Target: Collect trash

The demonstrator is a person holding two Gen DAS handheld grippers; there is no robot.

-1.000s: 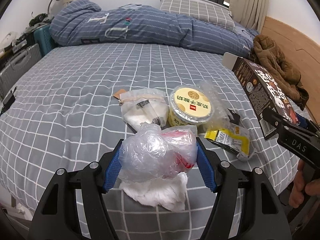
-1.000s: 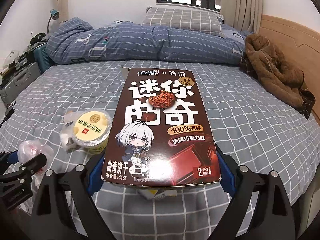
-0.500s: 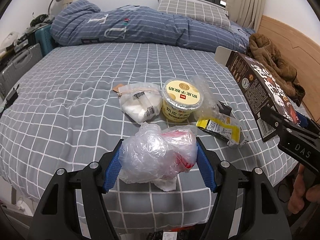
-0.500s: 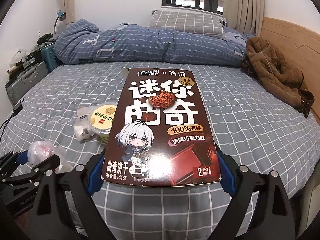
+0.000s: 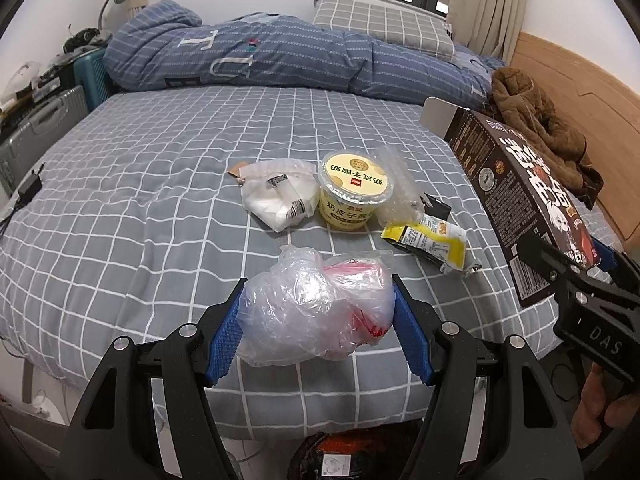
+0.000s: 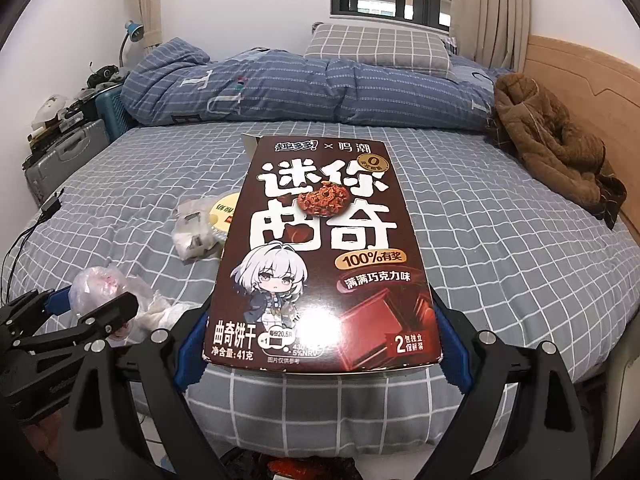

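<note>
Bedroom; bed [image 5: 132, 184] with grey grid-check sheet, rolled blue striped duvet [image 5: 280, 60] and checked pillow [image 5: 380, 24] along the far side, brown coat [image 5: 540, 136] by the wooden headboard.

Left gripper [image 5: 316, 316]: blue-padded fingers [image 5: 224, 336] pinching a crumpled clear plastic bag [image 5: 312, 312] with red print, held above the bed's near edge. In the right wrist view this gripper [image 6: 94, 306] and bag [image 6: 96, 284] sit low left, with white crumpled tissue [image 6: 160, 308] just beside them.

Right gripper [image 6: 320, 344]: fingers [image 6: 192, 348] clamped on both sides of a brown cookie box [image 6: 324, 256], top flap open, held over the bed.

On the sheet, mid-bed, clustered: yellow yogurt cup [image 5: 352, 192], white plastic pouch [image 5: 280, 196] touching its left side, clear wrapper [image 5: 400, 188] to its right, yellow snack wrapper [image 5: 432, 244] nearer the bed's edge.

Dark bag [image 5: 340, 456] with red below the edge, partly hidden.
</note>
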